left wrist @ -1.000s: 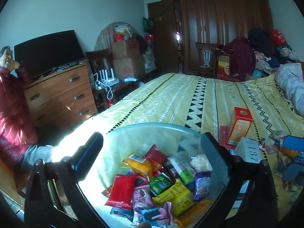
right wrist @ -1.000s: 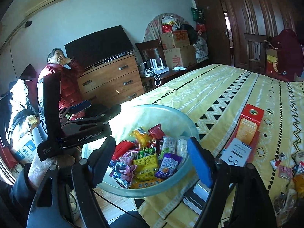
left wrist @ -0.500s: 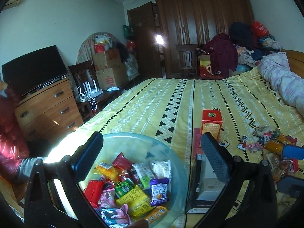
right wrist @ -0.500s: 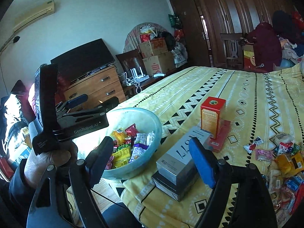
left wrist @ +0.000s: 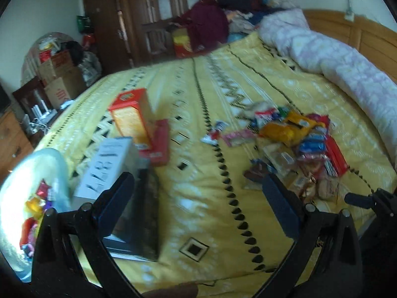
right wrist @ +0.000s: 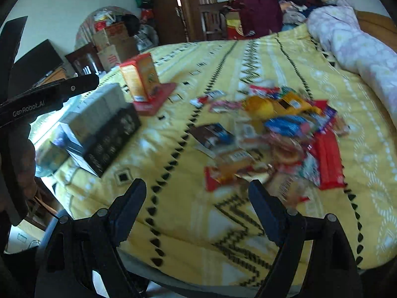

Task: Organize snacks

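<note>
- Where the room fills the frame, a dark wooden wardrobe point(left wrist: 158, 12) lines the far wall, cardboard boxes point(left wrist: 62, 79) stacked to its left.
- A bed point(left wrist: 206, 173) with a yellow patterned cover carries everything; a pale quilt point(left wrist: 335, 57) lies rolled along its headboard side.
- A loose snack pile point(right wrist: 280, 139) sits mid-bed, blurred.
- Stacked grey and black boxes point(right wrist: 104, 126) sit near the bed's edge, an orange carton point(right wrist: 139, 77) upright just behind.
- A clear bowl point(left wrist: 29, 173) holds wrapped snacks beside them.
- The left gripper point(left wrist: 198, 203) and right gripper point(right wrist: 196, 206) hang released, fingers spread, holding nothing.
</note>
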`<state>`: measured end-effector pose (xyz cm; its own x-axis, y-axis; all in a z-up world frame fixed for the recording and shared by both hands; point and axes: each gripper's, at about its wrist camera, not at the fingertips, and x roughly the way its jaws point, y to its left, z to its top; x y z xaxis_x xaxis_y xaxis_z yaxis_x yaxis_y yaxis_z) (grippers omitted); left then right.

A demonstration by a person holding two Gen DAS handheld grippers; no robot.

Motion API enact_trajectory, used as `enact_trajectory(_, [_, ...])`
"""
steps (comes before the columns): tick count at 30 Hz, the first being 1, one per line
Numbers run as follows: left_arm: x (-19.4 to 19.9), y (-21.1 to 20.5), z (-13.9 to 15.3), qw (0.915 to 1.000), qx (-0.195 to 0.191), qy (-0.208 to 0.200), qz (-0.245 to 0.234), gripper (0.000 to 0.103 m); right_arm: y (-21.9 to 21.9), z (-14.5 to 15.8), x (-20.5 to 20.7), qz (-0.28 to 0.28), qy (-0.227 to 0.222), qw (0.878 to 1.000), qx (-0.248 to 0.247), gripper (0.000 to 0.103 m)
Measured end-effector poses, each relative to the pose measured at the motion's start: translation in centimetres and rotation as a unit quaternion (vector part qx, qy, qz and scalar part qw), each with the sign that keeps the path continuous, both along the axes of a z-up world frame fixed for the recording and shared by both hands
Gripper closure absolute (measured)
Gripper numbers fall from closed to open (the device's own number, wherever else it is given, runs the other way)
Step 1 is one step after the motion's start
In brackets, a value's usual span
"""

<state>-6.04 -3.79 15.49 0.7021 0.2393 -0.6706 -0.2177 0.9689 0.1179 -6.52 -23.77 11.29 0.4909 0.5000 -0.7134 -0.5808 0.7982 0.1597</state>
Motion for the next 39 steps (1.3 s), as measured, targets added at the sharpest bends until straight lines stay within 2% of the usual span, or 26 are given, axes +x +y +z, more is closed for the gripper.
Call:
enact_trajectory(4, [2.1,-1.0,-5.5,0.9982,-0.032,0.051,-0.007,0.0,-3.4,-3.7,1.7,-0.033,0.029,0.999,-0.02,0.016])
enact_trajectory(8, [3.6,0.5,-9.2,0.9942,-0.061,0.085,0.023,0.0,-4.5,-5.9,3.7,-0.054,0.042,0.997,-0.021,0.012])
enact_trajectory(14, [4.7,1.1,-12.6,0.9928,-0.047,0.101,0.045,0.0,-3.8,-8.4,5.4,-0.066,0.019,0.998,-0.015,0.005])
enact_trajectory(17, [5.1,1.8,-14.4,0.9905,-0.06,0.111,0.055,0.0,-3.1,-9.4,5.7,-0.068,-0.004,0.997,-0.022,0.0])
enact_trajectory(19, [4.7,1.9,-14.6,0.9917,-0.07,0.091,0.059,0.0,-3.0,-9.9,6.0,-0.07,-0.011,0.997,-0.019,0.0])
enact_trajectory(25, [4.0,1.5,-14.9,0.9938,-0.065,0.068,0.059,0.0,-2.7,-10.5,6.5,-0.074,-0.019,0.997,-0.018,0.0])
enact_trajectory(39, [4.5,2.2,-15.3,0.9935,-0.074,0.066,0.056,0.0,-2.6,-10.7,6.3,-0.074,-0.023,0.997,-0.014,0.0])
